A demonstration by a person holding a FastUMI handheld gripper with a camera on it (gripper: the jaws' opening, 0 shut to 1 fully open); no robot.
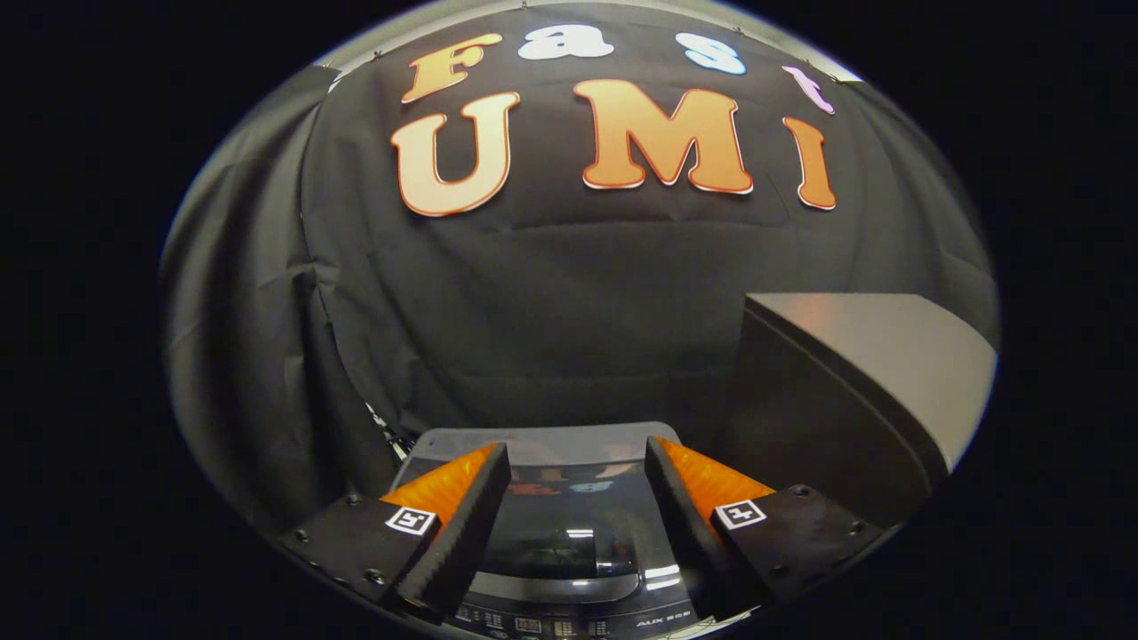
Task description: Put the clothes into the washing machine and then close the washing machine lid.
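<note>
- The gripper (578,462) has its two fingers spread wide apart, with a broad gap between them and nothing held in it.
- Neither finger touches anything; both hang above the washing machine (569,613).
- The washing machine lid (569,524) lies flat and closed, showing through the gap between the fingers; its glossy dark glass reflects the booth lights.
- The lid's pale rear edge sits just beyond the fingertips.
- The control panel (569,625) runs along the machine's near edge, below the fingers.
- A large dark box with a grey top (853,356) stands to the right of the machine, beyond the right finger.
- Black cloth (551,302) hangs behind the machine as the booth wall.
- Whether clothes lie inside the machine cannot be told through the lid.
</note>
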